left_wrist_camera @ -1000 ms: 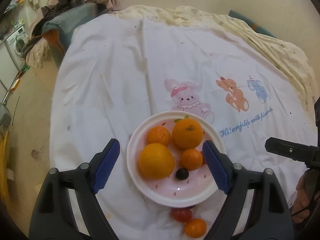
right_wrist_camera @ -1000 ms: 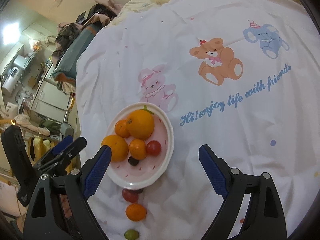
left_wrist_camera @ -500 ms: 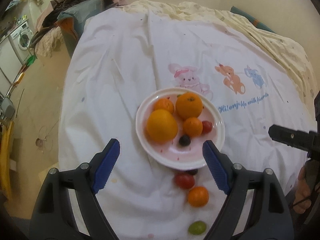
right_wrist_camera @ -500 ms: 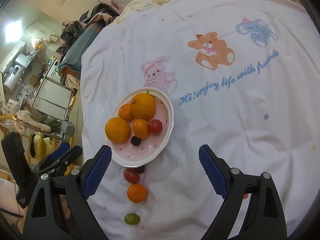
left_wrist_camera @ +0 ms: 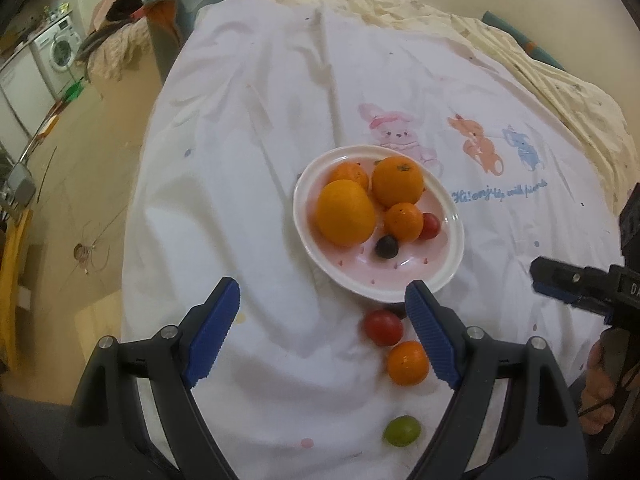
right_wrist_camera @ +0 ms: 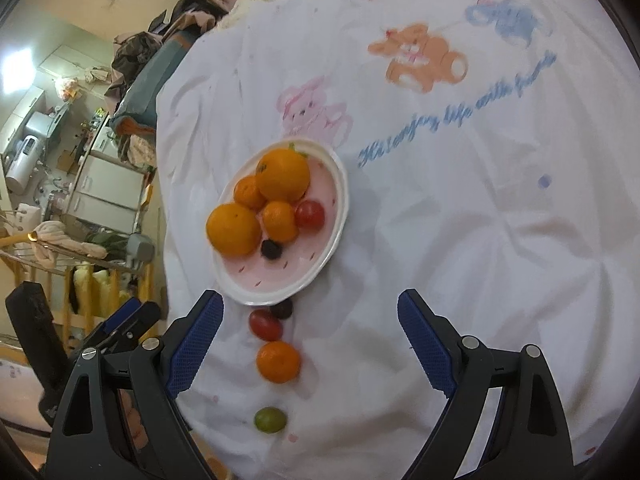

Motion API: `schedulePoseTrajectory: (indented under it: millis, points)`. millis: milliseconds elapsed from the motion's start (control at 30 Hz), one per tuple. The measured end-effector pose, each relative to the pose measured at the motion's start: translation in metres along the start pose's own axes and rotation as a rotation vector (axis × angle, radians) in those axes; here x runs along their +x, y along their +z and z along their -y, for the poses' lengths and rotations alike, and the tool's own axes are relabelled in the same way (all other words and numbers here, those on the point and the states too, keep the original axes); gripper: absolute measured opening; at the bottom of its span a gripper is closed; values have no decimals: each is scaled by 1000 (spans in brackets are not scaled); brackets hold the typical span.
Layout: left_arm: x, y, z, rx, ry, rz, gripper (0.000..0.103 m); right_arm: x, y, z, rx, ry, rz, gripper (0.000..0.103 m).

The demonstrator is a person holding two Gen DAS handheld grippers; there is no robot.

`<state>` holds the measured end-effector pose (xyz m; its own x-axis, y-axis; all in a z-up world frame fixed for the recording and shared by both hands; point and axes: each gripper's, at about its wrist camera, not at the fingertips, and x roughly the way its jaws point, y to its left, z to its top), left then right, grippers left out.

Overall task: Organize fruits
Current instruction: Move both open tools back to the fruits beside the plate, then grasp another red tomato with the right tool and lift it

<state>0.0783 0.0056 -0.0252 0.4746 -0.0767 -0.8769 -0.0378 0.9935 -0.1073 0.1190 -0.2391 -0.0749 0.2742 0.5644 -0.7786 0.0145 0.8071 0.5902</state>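
Hanging over white sheet [left_wrist_camera: 248, 168], both grippers w/ fingers spread wide, nothing held. Left gripper [left_wrist_camera: 324, 336] sits just below plate [left_wrist_camera: 448, 264]; right gripper [right_wrist_camera: 310, 344] too. Plate holds 2 big oranges, 2 small ones, red tomato [left_wrist_camera: 431, 226], dark grape [left_wrist_camera: 386, 246]. Off plate, at 6 o'clock from it, in a row: dark grape at rim, red tomato [right_wrist_camera: 265, 324], small orange [right_wrist_camera: 278, 361], green grape [right_wrist_camera: 270, 419] last. Small orange touches left gripper's right finger in left view; can't tell if real touch.

A sheeted bed [left_wrist_camera: 248, 128] bears a plate [left_wrist_camera: 452, 256] and loose fruit [left_wrist_camera: 407, 362].
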Motion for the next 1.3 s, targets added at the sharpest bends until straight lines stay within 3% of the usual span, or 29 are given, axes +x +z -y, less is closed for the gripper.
schedulePoseTrajectory:
  millis: [133,233,300,333,667,767,833,1033,1300]
  points:
    - [3,0,-6,-28,-6,-22,82,29,-7,-9,-11,17,-93,88]
    - [4,2,-11,-60,-16,-36,82,53,-11,-23,-73,-20,-135,73]
    - [5,3,-14,-81,-29,-43,82,69,-13,-25,-66,-28,-169,58]
    - [6,3,-15,-92,-35,-45,82,77,-14,-25,-56,-31,-185,56]
    - [11,7,-22,-146,-54,-68,82,123,-26,-44,-63,-16,-277,51]
    - [12,8,-21,-145,-55,-68,82,131,-27,-48,-67,-29,-282,44]
    - [12,8,-21,-146,-56,-68,82,131,-28,-49,-88,-42,-282,37]
    - [16,11,-18,-152,-50,-70,82,112,-27,-48,-112,-30,-280,37]
    - [24,12,-14,-139,-34,-79,82,85,-29,-45,-154,-84,-280,37]
